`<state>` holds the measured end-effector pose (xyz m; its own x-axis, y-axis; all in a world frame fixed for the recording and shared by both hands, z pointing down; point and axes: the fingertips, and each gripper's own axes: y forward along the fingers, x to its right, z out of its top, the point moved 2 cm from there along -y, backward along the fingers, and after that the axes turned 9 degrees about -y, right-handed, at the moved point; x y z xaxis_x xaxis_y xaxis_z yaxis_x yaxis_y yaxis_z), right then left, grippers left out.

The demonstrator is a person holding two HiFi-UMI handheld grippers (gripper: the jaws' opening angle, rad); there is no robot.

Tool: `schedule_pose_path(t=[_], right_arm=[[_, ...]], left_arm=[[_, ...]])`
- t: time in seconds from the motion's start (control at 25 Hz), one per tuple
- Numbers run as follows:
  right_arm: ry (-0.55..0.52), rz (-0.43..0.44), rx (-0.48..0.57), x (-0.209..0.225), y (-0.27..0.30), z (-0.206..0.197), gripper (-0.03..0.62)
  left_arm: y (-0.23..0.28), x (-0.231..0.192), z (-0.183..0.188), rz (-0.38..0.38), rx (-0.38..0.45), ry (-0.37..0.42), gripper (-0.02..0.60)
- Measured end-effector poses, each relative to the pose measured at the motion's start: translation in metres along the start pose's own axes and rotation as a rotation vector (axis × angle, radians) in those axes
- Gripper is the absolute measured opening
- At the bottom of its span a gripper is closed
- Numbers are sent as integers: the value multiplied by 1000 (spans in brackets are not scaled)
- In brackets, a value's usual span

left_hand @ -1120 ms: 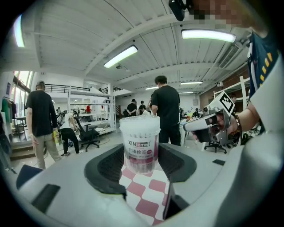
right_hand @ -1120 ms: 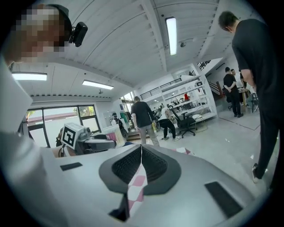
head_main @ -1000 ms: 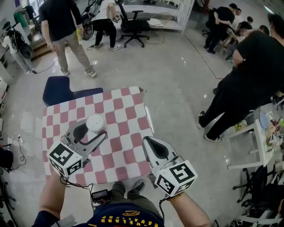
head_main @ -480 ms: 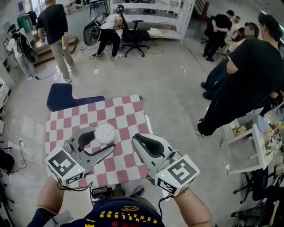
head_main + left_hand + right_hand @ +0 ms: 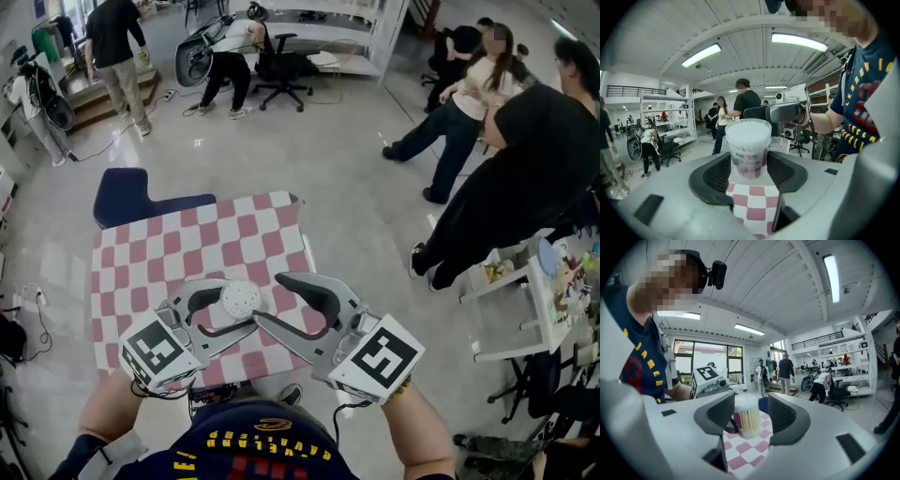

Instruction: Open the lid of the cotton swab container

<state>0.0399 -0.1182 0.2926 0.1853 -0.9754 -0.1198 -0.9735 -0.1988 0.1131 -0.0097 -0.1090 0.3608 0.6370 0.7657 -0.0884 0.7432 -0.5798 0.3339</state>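
The left gripper [image 5: 749, 176] pinches the cotton swab container [image 5: 748, 147] near its base, holding it above the checkered table [image 5: 187, 246]. The right gripper [image 5: 751, 420] has just opened its jaws, and they frame the container without pressing it. The lid [image 5: 240, 299] is still on, so the right jaws likely need to close on it and pull.
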Motion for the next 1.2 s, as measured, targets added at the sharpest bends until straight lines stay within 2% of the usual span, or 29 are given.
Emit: schedule_pose_path(t=[0.32,0.52,0.64,0.88,1.04,1.2], right_arm=[[-14,66,-83,-13,10,-14,258],[-36,83,-115,-15,18,-21,258],[-48,116,-129,-20,19,-22,258],[-48,131,-150,-26,23,-28,255],[21,132,-149,-27,21,-32,249],[159,162,-127,-24,22,-41,247]], left_arm=[[5,4,-4,-21,-6,49,244],[5,9,-9,-65,17,82,244],[5,16,-6,-92,33,72,244],[2,15,-14,-101,29,102,244],[3,18,-17,-107,31,81,244],[4,18,-28,-99,10,121,242]])
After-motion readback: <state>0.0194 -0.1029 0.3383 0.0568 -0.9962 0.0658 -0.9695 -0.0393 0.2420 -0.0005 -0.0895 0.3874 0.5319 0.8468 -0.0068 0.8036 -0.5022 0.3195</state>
